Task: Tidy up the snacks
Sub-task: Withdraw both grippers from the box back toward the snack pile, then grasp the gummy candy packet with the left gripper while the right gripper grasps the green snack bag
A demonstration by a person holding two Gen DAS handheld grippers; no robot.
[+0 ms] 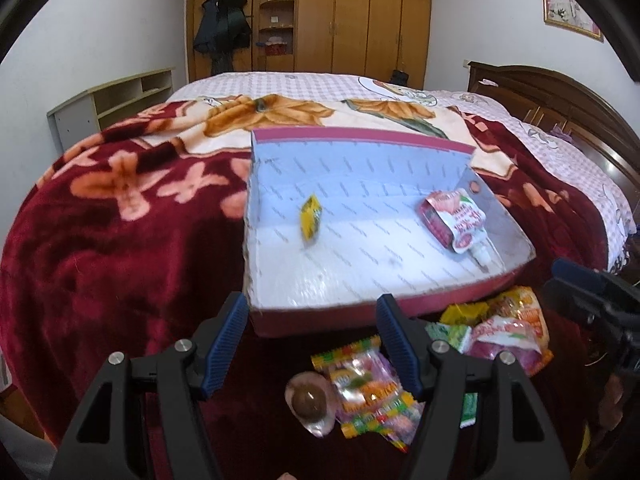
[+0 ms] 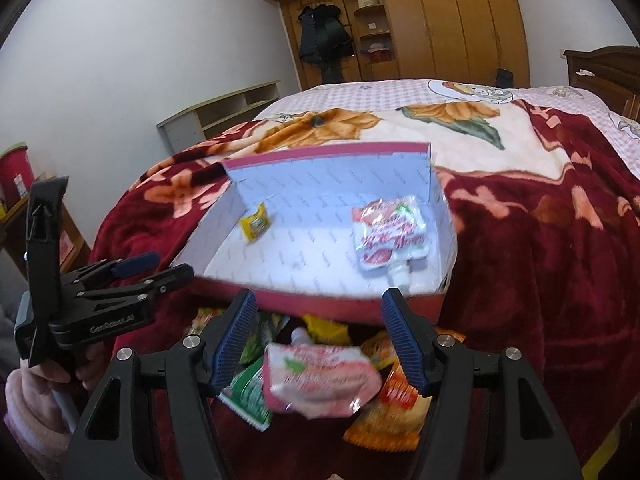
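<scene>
A shallow red box with a white lining [image 1: 320, 280] [image 2: 240, 264] lies on the bed. In it are a small yellow packet [image 1: 311, 216] [image 2: 255, 224] and a red-and-white spouted pouch [image 1: 454, 220] [image 2: 390, 240]. A pile of snacks lies in front of the box: a colourful candy bag [image 1: 368, 392], a brown round sweet in clear wrap [image 1: 308, 402], a pink pouch [image 2: 320, 384] [image 1: 504, 344], green packets [image 2: 248, 396] and orange bags [image 2: 384, 420]. My left gripper [image 1: 312, 340] [image 2: 156, 266] is open and empty above the pile. My right gripper [image 2: 320, 340] is open and empty over the pink pouch.
The bed carries a dark red flowered blanket [image 1: 120, 240] over a checked sheet. A wooden wardrobe [image 1: 360, 16] stands at the far wall, a low shelf unit [image 1: 116, 100] on the left, a dark headboard [image 1: 560, 96] on the right. The right gripper's body [image 1: 600, 300] shows at the edge.
</scene>
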